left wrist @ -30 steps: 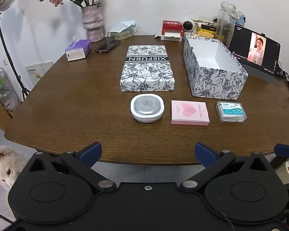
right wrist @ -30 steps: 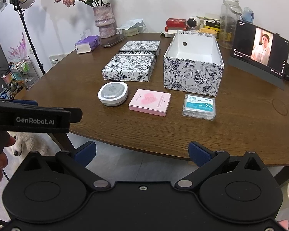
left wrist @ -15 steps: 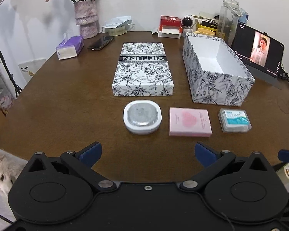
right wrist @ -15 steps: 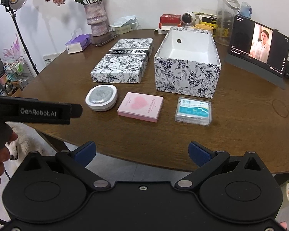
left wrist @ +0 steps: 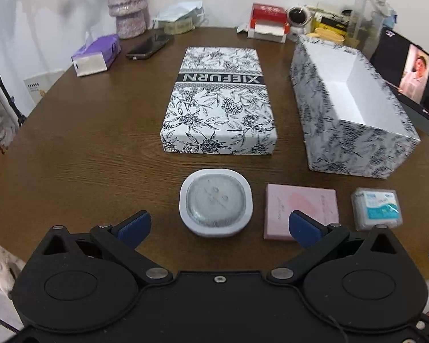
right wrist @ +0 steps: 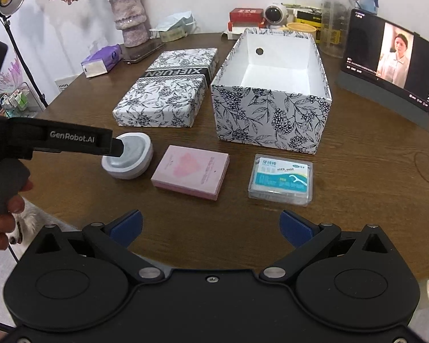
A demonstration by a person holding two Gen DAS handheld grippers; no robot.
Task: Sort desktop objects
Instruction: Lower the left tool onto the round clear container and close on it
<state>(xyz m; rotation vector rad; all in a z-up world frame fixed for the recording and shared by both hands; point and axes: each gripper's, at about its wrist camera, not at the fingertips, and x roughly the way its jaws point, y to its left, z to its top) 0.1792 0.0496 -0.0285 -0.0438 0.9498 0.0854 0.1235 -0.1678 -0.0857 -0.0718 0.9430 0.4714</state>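
A: Status?
B: Both wide, holding nothing. My left gripper (left wrist: 217,225) hovers at white round case (left wrist: 216,201); right gripper (right wrist: 210,227) sits near dental floss box (right wrist: 280,176). Pink box (right wrist: 190,171) between them.

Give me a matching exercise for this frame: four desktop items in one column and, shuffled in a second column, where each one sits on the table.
Items
1. white round case
2. pink box
3. floss pick box
4. open patterned box

Places
A. right end of the front row
B. behind the front row, right of the patterned lid
C. middle of the front row
D. left end of the front row, at the left gripper

Pairs: 1-D, 2-C, 3-A, 4-B
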